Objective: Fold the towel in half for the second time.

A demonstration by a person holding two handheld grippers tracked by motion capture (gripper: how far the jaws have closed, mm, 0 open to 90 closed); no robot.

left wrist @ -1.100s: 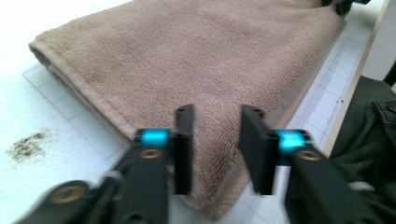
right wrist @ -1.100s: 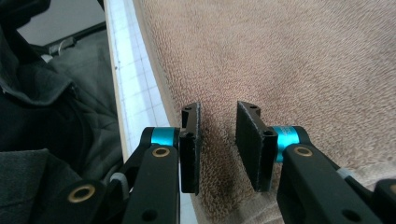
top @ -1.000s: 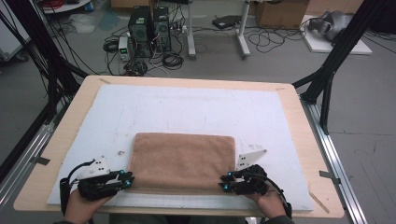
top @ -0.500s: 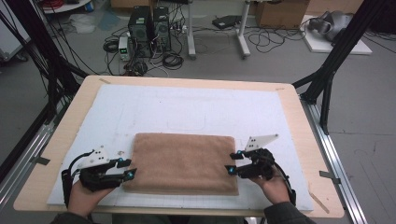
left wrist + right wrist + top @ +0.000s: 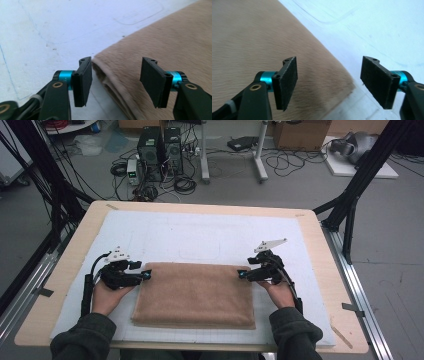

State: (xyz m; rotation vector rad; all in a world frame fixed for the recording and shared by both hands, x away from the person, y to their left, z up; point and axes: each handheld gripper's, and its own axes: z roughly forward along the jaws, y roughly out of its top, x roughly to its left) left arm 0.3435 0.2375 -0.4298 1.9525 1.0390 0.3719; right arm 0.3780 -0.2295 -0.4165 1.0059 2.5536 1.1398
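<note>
A folded brown towel (image 5: 195,295) lies flat on the white mat (image 5: 210,235) at the desk's near edge. The left tool (image 5: 145,275) and right tool (image 5: 241,275) sit at its far corners; both have just been opening and stand wide, gripping nothing.

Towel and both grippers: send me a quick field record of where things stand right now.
towel: brown towel, folded, lying flat on the white mat
left gripper: at the towel's far left corner, jaws have just been opening, pads apart with the corner between them, not pressing
right gripper: at the towel's far right corner, jaws have just been opening, pads clear of the cloth
hold: neither gripper grips the towel
table: wooden table under the mat
</note>
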